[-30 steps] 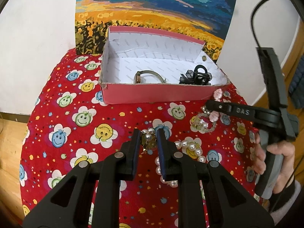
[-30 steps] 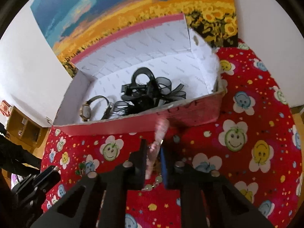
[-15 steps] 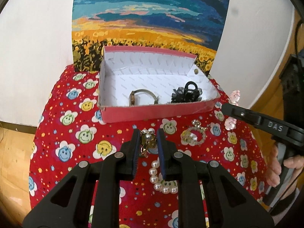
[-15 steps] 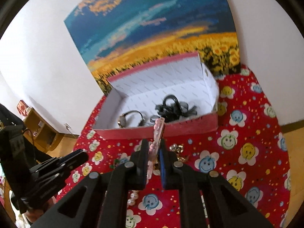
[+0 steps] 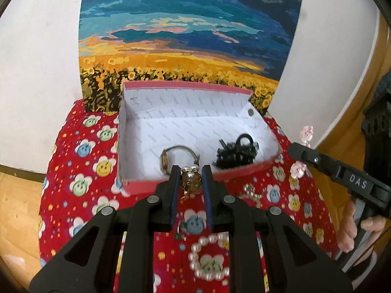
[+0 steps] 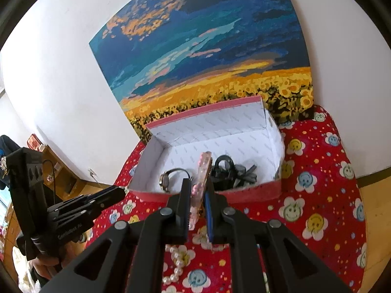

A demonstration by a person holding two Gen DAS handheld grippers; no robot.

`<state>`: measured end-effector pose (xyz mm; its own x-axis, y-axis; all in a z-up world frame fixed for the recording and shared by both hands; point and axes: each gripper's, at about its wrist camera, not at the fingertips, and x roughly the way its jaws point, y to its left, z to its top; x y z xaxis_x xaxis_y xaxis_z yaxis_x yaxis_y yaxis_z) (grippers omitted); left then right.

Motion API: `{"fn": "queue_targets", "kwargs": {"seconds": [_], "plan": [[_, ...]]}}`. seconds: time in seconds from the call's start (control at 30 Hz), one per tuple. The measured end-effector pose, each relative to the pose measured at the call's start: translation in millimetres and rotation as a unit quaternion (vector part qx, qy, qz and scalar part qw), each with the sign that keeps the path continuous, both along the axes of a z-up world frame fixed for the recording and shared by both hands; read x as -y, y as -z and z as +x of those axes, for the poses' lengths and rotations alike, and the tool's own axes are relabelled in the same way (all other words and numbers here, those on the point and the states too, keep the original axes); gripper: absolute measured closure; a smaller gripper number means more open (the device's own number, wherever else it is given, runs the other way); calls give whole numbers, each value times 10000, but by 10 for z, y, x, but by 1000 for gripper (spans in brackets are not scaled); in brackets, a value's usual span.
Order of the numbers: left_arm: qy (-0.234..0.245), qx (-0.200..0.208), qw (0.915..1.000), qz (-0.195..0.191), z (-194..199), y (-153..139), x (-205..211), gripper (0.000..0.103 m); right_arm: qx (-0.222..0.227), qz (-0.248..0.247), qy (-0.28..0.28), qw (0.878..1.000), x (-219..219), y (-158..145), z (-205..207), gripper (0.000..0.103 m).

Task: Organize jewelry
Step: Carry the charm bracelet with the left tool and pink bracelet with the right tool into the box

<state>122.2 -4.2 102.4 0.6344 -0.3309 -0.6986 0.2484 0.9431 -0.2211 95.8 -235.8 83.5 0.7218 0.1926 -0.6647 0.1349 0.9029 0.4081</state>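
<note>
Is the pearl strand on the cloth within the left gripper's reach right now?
Probably not yet: the left gripper is shut on a gold pearl piece. The pearl strand lies uncovered on the cloth, below the fingers, so only the full jaws block it.

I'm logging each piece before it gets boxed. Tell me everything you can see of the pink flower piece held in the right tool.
The pink flower hair clip is a long, narrow strip of glossy translucent pale-pink plastic, studded with small flower shapes. It stands nearly upright on edge, pinched between the right tool's two black fingers, its upper end jutting past their tips and its lower end hanging below them. Lifted clear of the red smiley-flower tablecloth, it appears in front of the pink open cardboard box. Only the fingers touch it.
</note>
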Motion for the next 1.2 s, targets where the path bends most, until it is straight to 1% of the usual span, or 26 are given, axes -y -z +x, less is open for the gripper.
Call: {"fn": "queue_targets", "kwargs": {"seconds": [0.1,0.4,0.63,0.73,0.87,1.07,1.2], "plan": [[12,-37,10000,-25,201,41,49,87,-49,-47,76,9999,45,54,108,91],[28,-174,9998,90,772,290,260,87,-211,-439,226,9986,125,269,424,91],[-78,-269,9995,112,1125,467,307,87,-297,-744,353,9962,166,422,672,91],[-115,-282,9995,131,1195,528,294,87,-305,-753,361,9960,177,487,735,91],[-191,-335,9991,148,1263,634,262,87,-224,-816,438,9955,200,487,775,91],[-232,-439,9986,189,1316,783,234,87,-64,-588,632,9962,314,520,793,91],[-248,-465,9983,240,1342,836,231,87,-27,-573,782,9953,391,524,786,91]]}}
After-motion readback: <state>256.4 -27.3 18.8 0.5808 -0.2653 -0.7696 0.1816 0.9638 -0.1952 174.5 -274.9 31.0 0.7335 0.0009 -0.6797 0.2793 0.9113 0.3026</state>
